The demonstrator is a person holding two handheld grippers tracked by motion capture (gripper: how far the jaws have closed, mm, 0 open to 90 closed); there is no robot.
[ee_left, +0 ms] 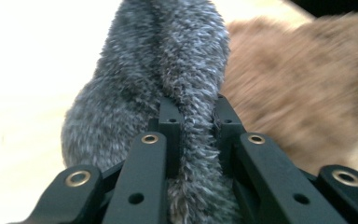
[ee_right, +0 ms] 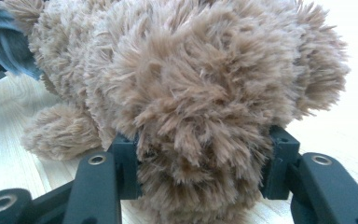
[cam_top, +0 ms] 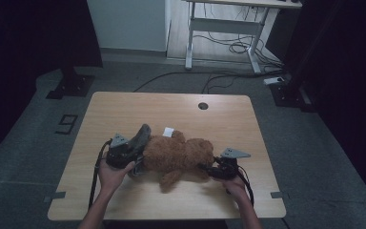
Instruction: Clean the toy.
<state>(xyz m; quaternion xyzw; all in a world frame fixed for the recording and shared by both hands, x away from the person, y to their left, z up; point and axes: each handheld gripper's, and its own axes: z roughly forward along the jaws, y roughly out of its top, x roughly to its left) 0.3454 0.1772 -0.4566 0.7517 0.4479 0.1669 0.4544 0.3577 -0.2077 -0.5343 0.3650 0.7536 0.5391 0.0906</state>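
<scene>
Brown plush bear (cam_top: 181, 155) lies on the bench (cam_top: 124, 114); right gripper (ee_right: 200, 177) clamps its head, left gripper (ee_left: 193, 135) pinches grey fleece (ee_left: 158, 70) beside it. Pull the fleece gently, head held steady.

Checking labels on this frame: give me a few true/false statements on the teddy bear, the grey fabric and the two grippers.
1. The left gripper is shut on the grey furry fabric. True.
2. The right gripper hangs open above the table, holding nothing. False: its jaws clamp a part of the brown teddy bear.
3. The teddy bear lies on the wooden table between the two grippers. True.
4. The grey fabric is at the right gripper's end of the bear. False: it is at the left gripper's end.
5. A white tag shows at the bear's far side. True.
</scene>
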